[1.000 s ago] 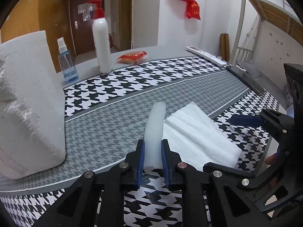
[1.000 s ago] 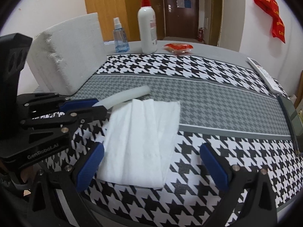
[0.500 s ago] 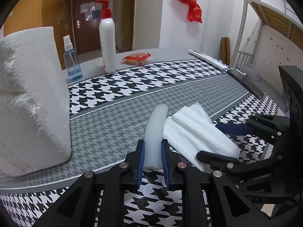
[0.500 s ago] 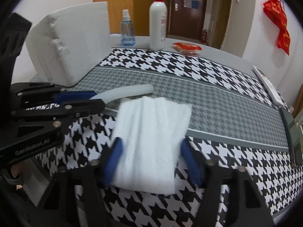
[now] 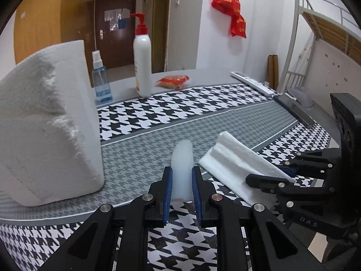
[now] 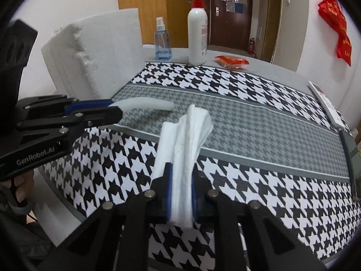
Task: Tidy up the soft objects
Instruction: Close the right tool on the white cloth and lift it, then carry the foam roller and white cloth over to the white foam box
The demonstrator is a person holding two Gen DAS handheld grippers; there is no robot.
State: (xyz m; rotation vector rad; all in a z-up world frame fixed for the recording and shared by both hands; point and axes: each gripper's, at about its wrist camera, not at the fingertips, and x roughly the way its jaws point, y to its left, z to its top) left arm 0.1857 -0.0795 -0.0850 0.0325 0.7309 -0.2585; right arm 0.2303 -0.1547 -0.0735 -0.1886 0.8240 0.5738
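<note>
My left gripper [image 5: 181,185] is shut on a pale, translucent soft strip [image 5: 182,158] that sticks forward over the grey band of the tablecloth; the strip also shows in the right wrist view [image 6: 146,103]. My right gripper [image 6: 181,192] is shut on a folded white cloth [image 6: 185,135], bunched between the blue pads and lifted at the near end. The same cloth shows in the left wrist view [image 5: 237,164], to the right of the strip. The two grippers are side by side near the table's front edge.
A large white foam block [image 5: 45,117] stands at the left. A blue spray bottle [image 5: 100,81], a white pump bottle [image 5: 142,61] and a red snack packet [image 5: 173,81] stand at the far side. A remote [image 5: 252,83] lies at the right edge of the houndstooth tablecloth [image 5: 158,113].
My right gripper went from wide open around the flat cloth to shut on it, bunching it into a narrow fold and lifting it. My left gripper kept its hold on the strip.
</note>
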